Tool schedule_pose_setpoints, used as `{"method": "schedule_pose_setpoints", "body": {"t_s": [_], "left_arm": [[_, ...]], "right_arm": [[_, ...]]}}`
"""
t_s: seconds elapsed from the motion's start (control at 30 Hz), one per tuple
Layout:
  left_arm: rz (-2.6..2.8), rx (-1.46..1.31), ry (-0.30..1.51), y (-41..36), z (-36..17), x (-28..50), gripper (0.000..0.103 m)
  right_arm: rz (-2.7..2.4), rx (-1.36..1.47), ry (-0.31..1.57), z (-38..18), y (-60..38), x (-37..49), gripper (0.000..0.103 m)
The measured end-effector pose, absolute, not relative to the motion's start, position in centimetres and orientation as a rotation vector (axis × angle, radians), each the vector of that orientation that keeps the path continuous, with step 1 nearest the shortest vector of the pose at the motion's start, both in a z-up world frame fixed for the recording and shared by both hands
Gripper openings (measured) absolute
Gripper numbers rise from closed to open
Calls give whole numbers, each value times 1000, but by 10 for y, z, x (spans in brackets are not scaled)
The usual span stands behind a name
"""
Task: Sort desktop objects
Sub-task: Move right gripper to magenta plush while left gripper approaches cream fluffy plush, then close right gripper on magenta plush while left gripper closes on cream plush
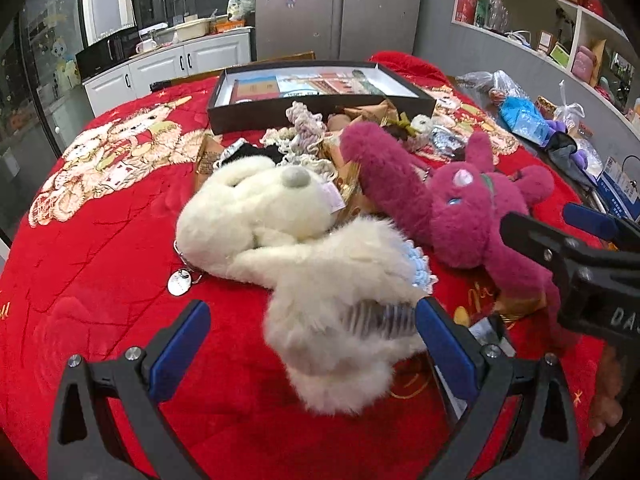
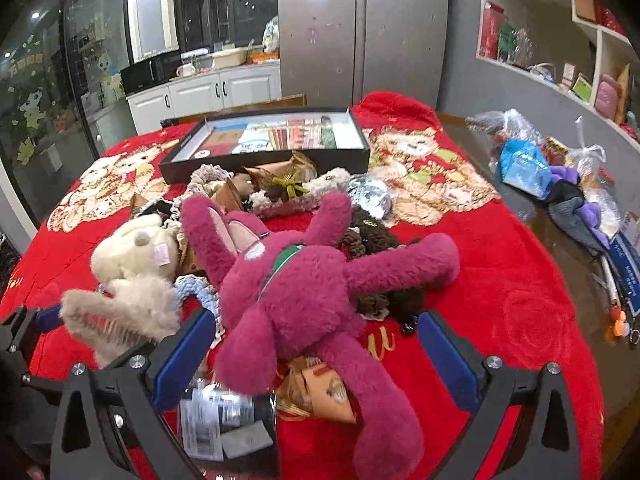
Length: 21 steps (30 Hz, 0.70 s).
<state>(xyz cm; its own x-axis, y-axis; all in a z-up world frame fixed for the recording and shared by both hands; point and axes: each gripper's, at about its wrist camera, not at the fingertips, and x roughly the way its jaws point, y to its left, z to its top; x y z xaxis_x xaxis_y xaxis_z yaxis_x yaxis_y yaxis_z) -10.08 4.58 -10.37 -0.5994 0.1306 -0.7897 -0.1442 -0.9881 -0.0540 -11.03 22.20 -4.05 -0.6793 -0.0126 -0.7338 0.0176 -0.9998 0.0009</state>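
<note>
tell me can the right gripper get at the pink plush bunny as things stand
Probably yes. The right gripper is open and the pink plush bunny lies between its fingers with nothing over it. The white plush dog lies off to the left, clear of the path.

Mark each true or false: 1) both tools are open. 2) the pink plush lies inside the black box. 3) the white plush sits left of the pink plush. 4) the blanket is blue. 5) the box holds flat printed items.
1) True: the left tool and right tool both have their jaws spread wide.
2) False: the pink plush lies on the blanket, nearer than the black box.
3) True: the white plush lies to its left.
4) False: the blanket is red.
5) True: flat printed items line the box's floor.
</note>
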Motion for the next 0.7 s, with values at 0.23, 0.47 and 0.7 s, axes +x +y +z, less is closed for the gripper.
{"method": "schedule_pose_setpoints", "body": {"t_s": [0.23, 0.47, 0.7], "left_arm": [[2633, -1328, -9, 43, -112, -111, 103], [2578, -1315, -51, 44, -120, -115, 103], [2550, -1290, -15, 54, -126, -116, 103]], "right_arm": [[-2826, 1325, 7, -54, 214, -136, 103], [-2773, 1418, -52, -79, 214, -152, 103], [-2751, 1479, -32, -99, 210, -160, 103]]}}
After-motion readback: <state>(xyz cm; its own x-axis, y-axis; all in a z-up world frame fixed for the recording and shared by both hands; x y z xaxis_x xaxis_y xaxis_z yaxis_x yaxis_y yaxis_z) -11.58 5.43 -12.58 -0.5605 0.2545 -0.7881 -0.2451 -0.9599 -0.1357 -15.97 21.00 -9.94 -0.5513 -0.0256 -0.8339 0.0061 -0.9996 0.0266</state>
